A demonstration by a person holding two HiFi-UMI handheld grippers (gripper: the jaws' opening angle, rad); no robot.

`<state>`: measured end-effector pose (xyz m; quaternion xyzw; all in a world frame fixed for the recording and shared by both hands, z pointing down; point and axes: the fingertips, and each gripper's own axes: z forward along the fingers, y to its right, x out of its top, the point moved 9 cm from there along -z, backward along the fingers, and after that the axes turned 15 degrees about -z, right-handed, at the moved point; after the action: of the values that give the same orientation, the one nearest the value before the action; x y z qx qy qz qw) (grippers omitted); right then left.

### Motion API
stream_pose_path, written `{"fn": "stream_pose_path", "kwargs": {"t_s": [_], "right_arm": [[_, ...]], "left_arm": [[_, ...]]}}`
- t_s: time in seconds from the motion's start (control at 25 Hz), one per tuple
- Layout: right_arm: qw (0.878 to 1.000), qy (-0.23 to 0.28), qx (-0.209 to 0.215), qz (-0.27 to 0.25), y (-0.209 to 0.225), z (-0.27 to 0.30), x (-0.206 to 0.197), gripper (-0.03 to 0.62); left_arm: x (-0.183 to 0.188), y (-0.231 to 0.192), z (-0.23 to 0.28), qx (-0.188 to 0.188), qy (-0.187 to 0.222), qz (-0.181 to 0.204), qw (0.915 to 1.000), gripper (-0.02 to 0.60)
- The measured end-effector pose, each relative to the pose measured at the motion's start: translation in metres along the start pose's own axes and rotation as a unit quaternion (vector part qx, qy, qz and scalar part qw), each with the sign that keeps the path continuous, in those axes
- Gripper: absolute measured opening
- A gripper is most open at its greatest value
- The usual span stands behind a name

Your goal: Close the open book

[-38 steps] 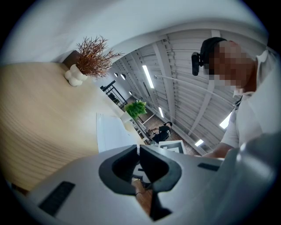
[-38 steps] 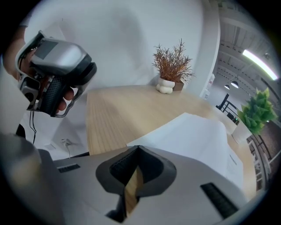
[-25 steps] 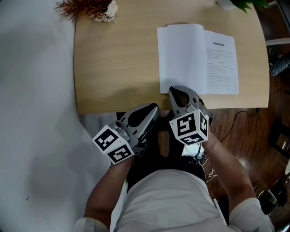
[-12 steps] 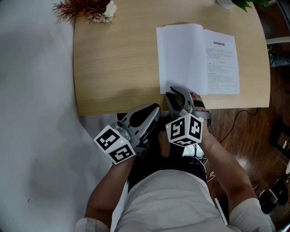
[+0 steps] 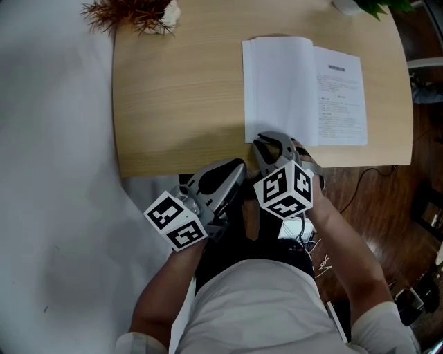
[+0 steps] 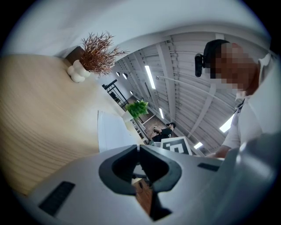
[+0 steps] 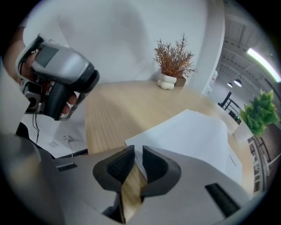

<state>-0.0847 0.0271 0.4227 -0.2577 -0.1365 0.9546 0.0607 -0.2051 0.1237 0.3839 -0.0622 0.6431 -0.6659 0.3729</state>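
The open book (image 5: 304, 90) lies flat on the right part of the wooden table (image 5: 173, 90), white pages up, print on its right page. My right gripper (image 5: 267, 142) sits over the table's near edge, its tips at the book's near left corner (image 7: 131, 143). In the right gripper view (image 7: 138, 154) its jaws stand a little apart and are closing; only the table edge and that corner show in the gap, and no pad presses on a page. My left gripper (image 5: 237, 166) hangs shut and empty just off the near edge, left of the right one (image 6: 138, 147).
A dried brown plant in a small white vase (image 5: 131, 14) stands at the table's far left corner. A green plant (image 5: 367, 5) is at the far right. White floor lies left of the table, dark wood floor with cables to the right.
The right gripper's jaws, shut a second ago, now stand apart. Its marker cube has rolled and the gripper has dipped slightly at the book's corner. The left gripper has not moved.
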Motion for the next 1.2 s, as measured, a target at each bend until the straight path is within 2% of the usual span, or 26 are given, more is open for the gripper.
{"fn": "stream_pose_path", "kwargs": {"t_s": [0.16, 0.32, 0.44, 0.6, 0.72, 0.96, 1.2], "right_arm": [[0.998, 0.001, 0.048, 0.036, 0.009, 0.002, -0.002, 0.055], [0.996, 0.009, 0.063, 0.054, 0.014, 0.002, -0.004, 0.05], [0.994, 0.018, 0.078, 0.072, 0.015, 0.002, -0.005, 0.006], [0.992, 0.026, 0.09, 0.087, 0.016, 0.001, -0.006, 0.002], [0.992, 0.031, 0.086, 0.092, 0.014, -0.004, -0.007, 0.0], [0.992, 0.048, 0.05, 0.106, 0.017, -0.017, -0.007, 0.0], [0.992, 0.052, 0.029, 0.11, 0.019, -0.023, -0.012, -0.002]], "left_arm": [[-0.002, 0.0, 0.001, -0.003, -0.001, -0.002, 1.0, -0.002], [-0.001, -0.001, 0.002, -0.006, -0.004, -0.005, 1.0, -0.002], [-0.001, -0.002, 0.001, -0.006, -0.006, -0.006, 0.9999, -0.002], [-0.001, -0.002, 0.001, -0.007, -0.008, -0.006, 0.9999, -0.002], [0.001, -0.003, 0.0, -0.004, -0.008, -0.007, 0.9999, -0.002], [0.01, -0.013, 0.003, 0.006, -0.002, -0.017, 0.9998, -0.002], [0.012, -0.03, 0.025, 0.019, -0.036, -0.06, 0.9974, -0.002]]}}
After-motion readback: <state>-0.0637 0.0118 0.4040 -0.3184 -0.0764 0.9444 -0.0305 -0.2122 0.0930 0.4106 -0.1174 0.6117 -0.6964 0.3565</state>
